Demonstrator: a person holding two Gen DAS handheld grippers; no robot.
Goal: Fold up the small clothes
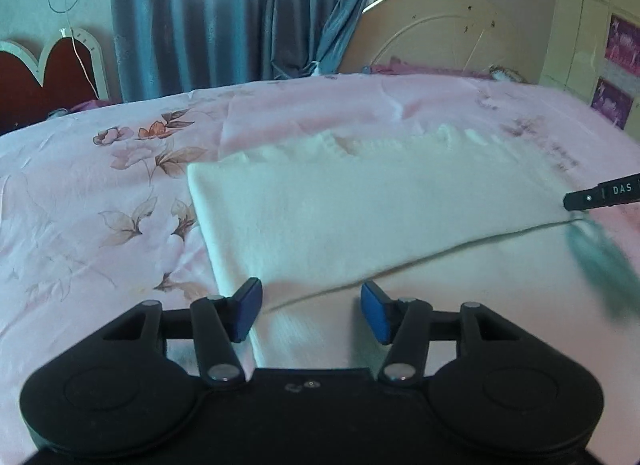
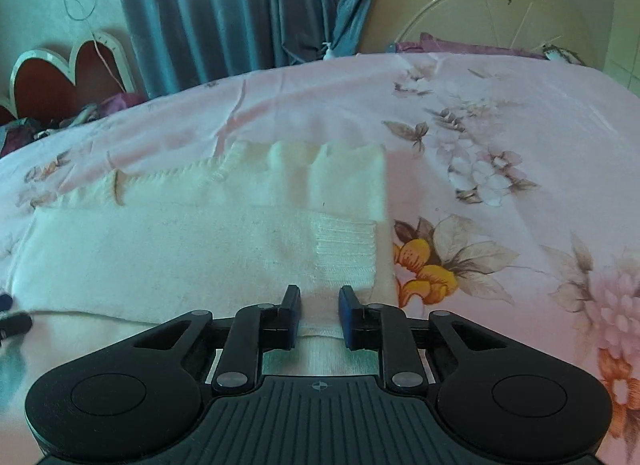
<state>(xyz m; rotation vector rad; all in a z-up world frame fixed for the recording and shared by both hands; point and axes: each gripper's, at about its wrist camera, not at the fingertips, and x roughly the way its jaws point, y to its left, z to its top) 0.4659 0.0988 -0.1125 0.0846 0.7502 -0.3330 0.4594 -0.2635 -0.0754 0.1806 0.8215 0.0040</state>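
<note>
A white knit sweater (image 1: 360,217) lies flat on the pink floral bedsheet (image 1: 80,205), with a folded layer whose edge runs diagonally across it. My left gripper (image 1: 310,305) hovers open over the sweater's near edge, and its blue pads touch nothing. In the right wrist view the sweater (image 2: 180,249) shows its ribbed cuff and collar. My right gripper (image 2: 320,315) has its jaws close together on the sweater's near hem, with white cloth between the pads. One black finger of the right gripper (image 1: 600,193) enters the left wrist view at the right edge, at the end of the fold line.
The bedsheet (image 2: 500,145) spreads wide around the sweater. Behind the bed hang blue curtains (image 1: 220,17), beside a round cream headboard (image 1: 440,33) and a red heart-shaped board (image 1: 40,69). Purple pillows (image 2: 460,45) lie at the far edge.
</note>
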